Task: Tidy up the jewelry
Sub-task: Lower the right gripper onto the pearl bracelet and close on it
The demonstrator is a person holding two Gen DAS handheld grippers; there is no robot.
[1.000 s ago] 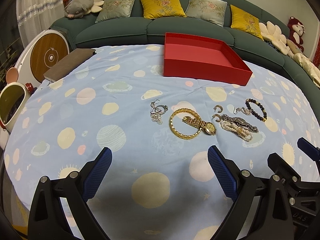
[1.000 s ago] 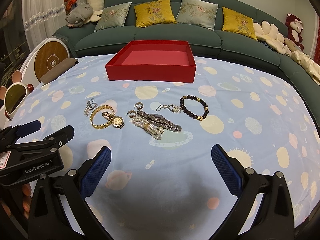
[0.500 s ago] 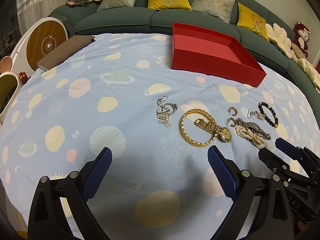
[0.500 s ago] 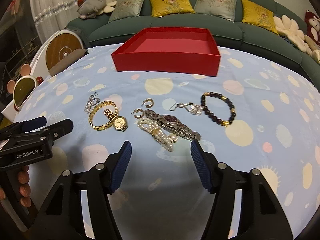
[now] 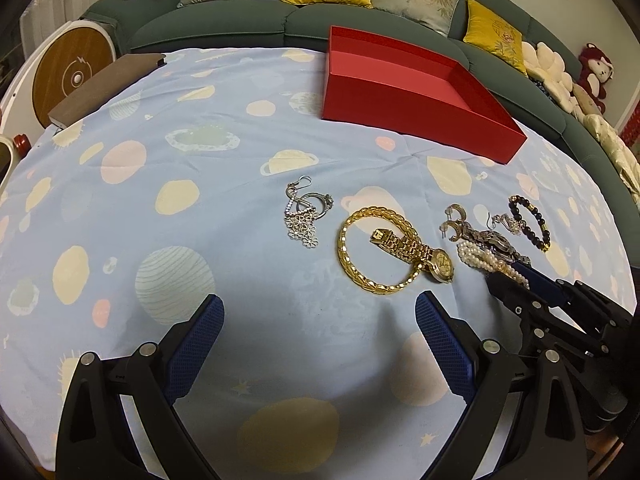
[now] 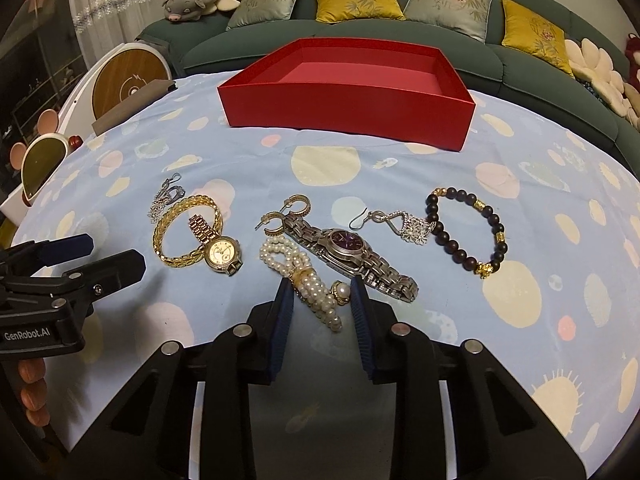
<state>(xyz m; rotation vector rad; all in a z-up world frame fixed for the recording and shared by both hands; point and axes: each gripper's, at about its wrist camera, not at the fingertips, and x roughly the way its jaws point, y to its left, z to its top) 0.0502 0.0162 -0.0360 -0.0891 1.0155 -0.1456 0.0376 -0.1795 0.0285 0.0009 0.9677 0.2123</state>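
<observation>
On the cloth | right hand-held gripper [image 6: 320,300] closing around pearl bracelet [image 6: 308,280] | left hand-held gripper [image 5: 318,320] apart | left view hides contact

Pearl bracelet [image 6: 310,280], glossy beads, between right gripper's [image 6: 322,300] closing textured pads; polished steel watch [image 6: 348,254] just beyond; matt cloth [image 6: 440,168] beneath.

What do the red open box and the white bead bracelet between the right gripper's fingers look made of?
Red open box: apparently matte cardboard, with thin flat walls and crisp folded corners. White bead bracelet: glossy pearl-like beads with a gold clasp; real or imitation unclear.
</observation>
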